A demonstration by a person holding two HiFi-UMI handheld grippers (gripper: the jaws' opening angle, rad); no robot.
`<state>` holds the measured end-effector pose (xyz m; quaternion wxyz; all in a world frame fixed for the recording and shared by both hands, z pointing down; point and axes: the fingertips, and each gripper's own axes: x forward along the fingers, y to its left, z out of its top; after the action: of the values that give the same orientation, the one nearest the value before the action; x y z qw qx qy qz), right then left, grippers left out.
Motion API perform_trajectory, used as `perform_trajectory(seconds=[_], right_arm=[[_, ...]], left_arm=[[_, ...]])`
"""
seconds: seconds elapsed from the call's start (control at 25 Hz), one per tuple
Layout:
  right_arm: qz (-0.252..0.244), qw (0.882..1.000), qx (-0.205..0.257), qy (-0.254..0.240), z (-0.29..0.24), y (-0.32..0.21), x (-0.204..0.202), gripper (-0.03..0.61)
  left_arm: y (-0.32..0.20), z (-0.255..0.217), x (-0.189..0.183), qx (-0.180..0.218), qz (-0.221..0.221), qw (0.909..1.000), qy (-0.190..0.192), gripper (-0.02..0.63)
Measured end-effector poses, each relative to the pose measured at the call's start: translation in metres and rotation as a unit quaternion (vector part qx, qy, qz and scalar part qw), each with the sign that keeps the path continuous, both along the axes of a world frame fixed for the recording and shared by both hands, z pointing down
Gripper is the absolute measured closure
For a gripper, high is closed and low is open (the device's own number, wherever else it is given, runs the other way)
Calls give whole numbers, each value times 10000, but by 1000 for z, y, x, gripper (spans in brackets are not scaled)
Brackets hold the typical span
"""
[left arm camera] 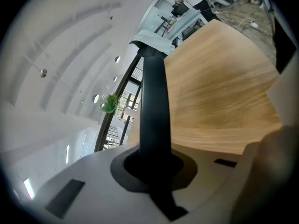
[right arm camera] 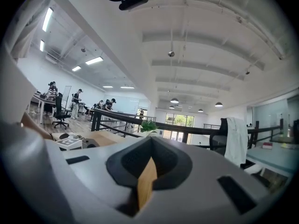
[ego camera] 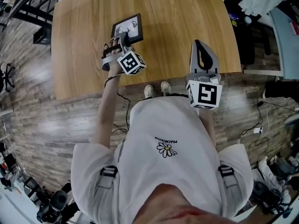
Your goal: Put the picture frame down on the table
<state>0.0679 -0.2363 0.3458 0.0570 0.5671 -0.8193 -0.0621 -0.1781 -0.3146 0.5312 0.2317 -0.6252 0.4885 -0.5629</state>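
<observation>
— Where is the picture frame [ego camera: 127, 28]?
— In the left gripper [ego camera: 125, 40], over the far left part of the table [ego camera: 177, 13]. The jaws are clamped on its near black edge. I can't tell whether the frame touches the wood
— And the right gripper [ego camera: 200, 50]?
— Jaws together, nothing in them, above the table's near edge
— How will the frame handle?
— I'd judge it light and stiff, with a smooth rim that could slip and a front that may be fragile. The rim is the place to hold it
— Any writing?
— None on the frame, only a pale drawing. The print by the daisy [ego camera: 164, 149] on the shirt is too small to read
</observation>
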Motion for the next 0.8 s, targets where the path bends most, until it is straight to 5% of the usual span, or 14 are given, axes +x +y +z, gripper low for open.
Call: perform_trajectory(seconds=[0.68, 0.8], right_arm=[[266, 9991, -149, 286, 16, 2, 9, 568], [239, 9991, -174, 296, 17, 3, 8, 568]], left_arm=[[6, 57, 14, -704, 268, 9956, -549, 578], [10, 69, 18, -1003, 287, 9940, -331, 536]])
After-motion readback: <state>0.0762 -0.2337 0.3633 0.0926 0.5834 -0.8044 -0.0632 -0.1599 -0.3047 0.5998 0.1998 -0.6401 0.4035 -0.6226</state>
